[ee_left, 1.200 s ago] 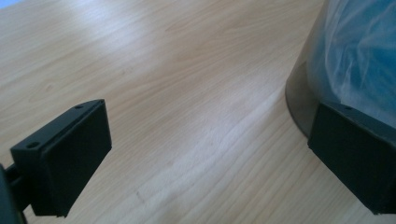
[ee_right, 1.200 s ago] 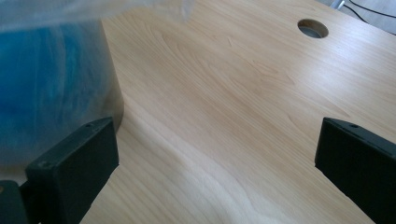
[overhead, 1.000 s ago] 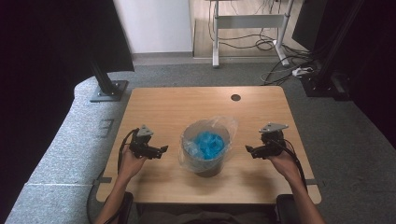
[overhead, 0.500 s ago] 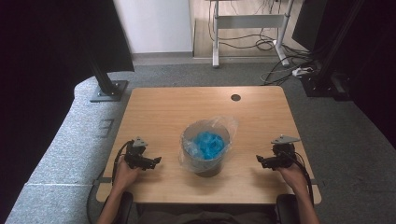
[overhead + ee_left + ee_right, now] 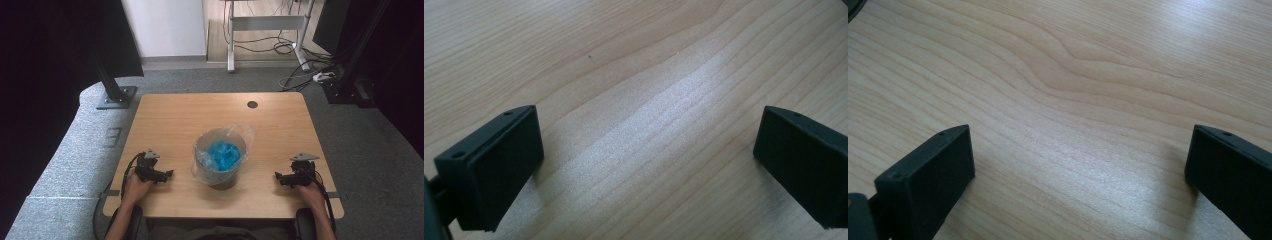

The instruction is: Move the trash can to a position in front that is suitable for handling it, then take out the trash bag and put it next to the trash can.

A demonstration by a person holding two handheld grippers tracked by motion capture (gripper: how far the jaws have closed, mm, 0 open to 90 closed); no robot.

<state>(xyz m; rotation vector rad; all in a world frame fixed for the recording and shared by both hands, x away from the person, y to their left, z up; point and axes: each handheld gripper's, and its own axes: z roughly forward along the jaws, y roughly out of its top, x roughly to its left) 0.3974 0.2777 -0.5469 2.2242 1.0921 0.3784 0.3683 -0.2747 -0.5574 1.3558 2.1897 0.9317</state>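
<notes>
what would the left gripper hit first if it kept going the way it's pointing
Judging by the high view, the left gripper points right across the table toward the bucket lined with a clear bag. It would probably meet that first; its own view shows bare wood ahead, so height is uncertain.

No text, label, brand, number or sign can be read anywhere; the wooden counter point(image 5: 170, 120) carries bare grain with no print, in the high view and in both gripper views alike; the clear bag point(image 5: 239, 136) lining the bucket point(image 5: 220, 177) at the counter's middle has no legible marking, and the blue stuff point(image 5: 223, 155) inside it bears none that can be made out; the black jaws of the left hand-held gripper point(image 5: 644, 165) and of the right hand-held gripper point(image 5: 1078, 175) are plain, with small holes but no lettering.
</notes>
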